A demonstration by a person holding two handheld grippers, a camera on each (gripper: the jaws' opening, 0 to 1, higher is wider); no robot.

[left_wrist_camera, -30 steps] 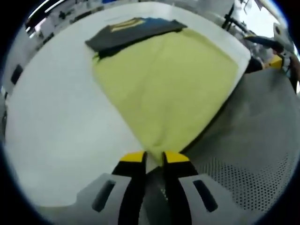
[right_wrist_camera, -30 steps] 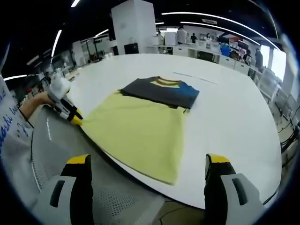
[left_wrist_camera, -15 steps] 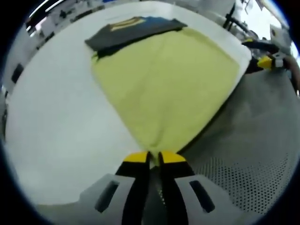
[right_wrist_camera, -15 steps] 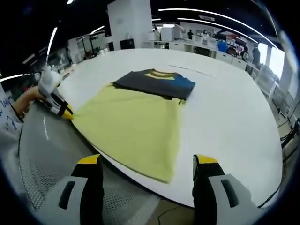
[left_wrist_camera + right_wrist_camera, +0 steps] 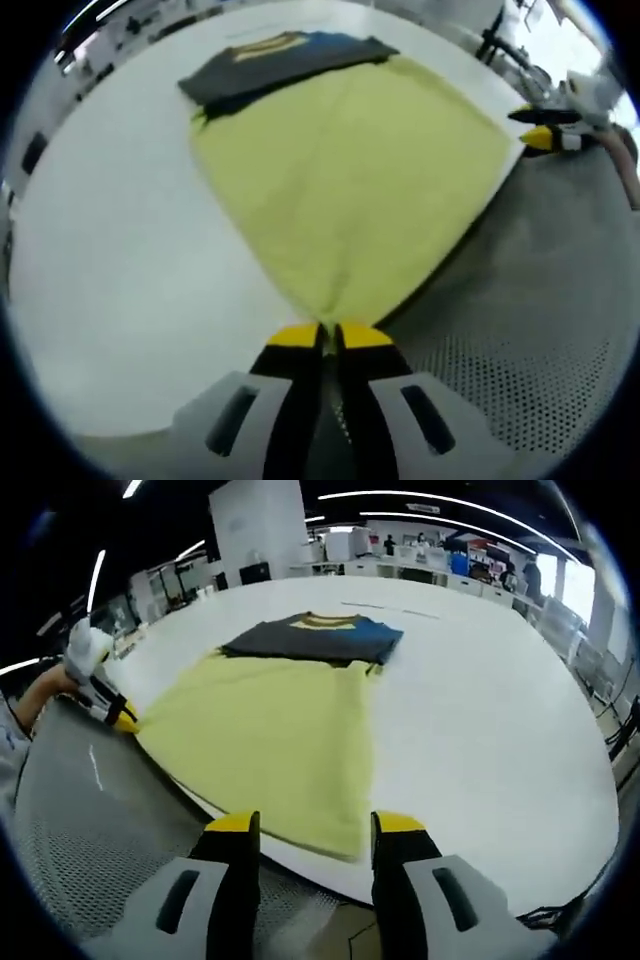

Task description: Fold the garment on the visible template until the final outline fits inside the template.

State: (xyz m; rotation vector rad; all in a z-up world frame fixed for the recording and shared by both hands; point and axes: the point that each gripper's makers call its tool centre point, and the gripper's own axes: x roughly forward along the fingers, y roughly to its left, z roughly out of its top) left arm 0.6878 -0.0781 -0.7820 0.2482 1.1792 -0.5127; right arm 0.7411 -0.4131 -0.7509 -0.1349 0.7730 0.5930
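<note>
Looking along the left hand-held gripper (image 5: 328, 335), we see its two yellow-tipped jaws pressed together on the near corner of the shirt (image 5: 350, 180), so it is closed and gripping the cloth. From that pinched corner the yellow fabric fans out across the white table (image 5: 110, 250) and widens toward the far end, where a dark grey band with a blue sleeve and a yellow collar lies flat. Beside the table edge in this view runs a grey perforated surface (image 5: 540, 330). At the far right corner of the shirt we see the right hand-held gripper (image 5: 545, 128), its yellow tips close to the cloth's edge; whether they touch it we cannot tell from here.

In the right gripper view, the right hand-held gripper (image 5: 313, 825) has its jaws spread apart, with the near corner of the shirt (image 5: 270, 735) lying between and just ahead of the tips; it holds nothing. The shirt lies flat on the table (image 5: 480, 720), its yellow body toward us and its dark collar end farther away. At the left, the left hand-held gripper (image 5: 122, 720) sits at the shirt's other near corner, held by a person's hand (image 5: 45, 690). The grey perforated surface (image 5: 90, 820) lies below the table edge here.
</note>
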